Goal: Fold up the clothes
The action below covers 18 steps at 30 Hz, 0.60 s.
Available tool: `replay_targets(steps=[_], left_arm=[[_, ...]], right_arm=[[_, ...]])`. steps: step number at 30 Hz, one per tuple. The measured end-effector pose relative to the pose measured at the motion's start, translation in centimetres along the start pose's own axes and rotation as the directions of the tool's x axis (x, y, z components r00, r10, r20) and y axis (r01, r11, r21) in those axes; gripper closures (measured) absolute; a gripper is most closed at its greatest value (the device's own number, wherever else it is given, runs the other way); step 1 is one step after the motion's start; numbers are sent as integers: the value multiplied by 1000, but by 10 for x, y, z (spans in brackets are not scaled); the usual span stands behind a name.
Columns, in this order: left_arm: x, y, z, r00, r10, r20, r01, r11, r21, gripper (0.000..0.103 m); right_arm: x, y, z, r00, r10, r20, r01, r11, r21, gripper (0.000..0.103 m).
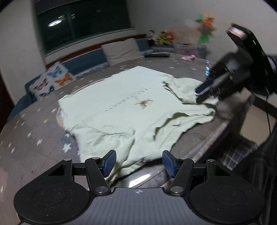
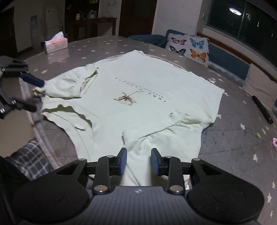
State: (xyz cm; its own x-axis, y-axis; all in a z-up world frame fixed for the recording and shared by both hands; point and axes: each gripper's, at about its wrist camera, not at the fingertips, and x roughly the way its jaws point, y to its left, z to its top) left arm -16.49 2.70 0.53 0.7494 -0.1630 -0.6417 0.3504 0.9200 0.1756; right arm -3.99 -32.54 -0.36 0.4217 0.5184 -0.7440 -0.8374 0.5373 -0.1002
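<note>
My left tool is wide open over one sleeve. My right tool is partly open over the other. The green shirt lies flat on the starry surface, collar toward me, hem far away. A tissue box holds tissues.

Your room is dim; a ceiling lamp mirrors in the dark window. Left view is motion-blurred, edges bend and darken.

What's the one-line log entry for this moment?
stage: pre-fold | t-shirt: spread on table | left gripper: open | right gripper: open
</note>
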Motion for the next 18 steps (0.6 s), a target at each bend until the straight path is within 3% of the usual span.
replay_targets(steps=[3, 9, 14, 18], left_arm=[[6, -4, 0, 1000, -18, -6, 18, 999, 40, 41], [14, -6, -1, 998, -65, -25, 67, 995, 75, 56], [18, -4, 1, 996, -83, -22, 84, 994, 70, 87], [16, 6, 11, 997, -76, 17, 76, 997, 26, 92]], right_arm=[[-8, -3, -3, 1000, 8, -8, -8, 1000, 2, 72], [-19, 0, -11, 999, 13, -33, -14, 999, -49, 69], [-23, 8, -16, 999, 17, -42, -22, 993, -113, 62], [-25, 14, -19, 999, 20, -48, -28, 986, -164, 61]])
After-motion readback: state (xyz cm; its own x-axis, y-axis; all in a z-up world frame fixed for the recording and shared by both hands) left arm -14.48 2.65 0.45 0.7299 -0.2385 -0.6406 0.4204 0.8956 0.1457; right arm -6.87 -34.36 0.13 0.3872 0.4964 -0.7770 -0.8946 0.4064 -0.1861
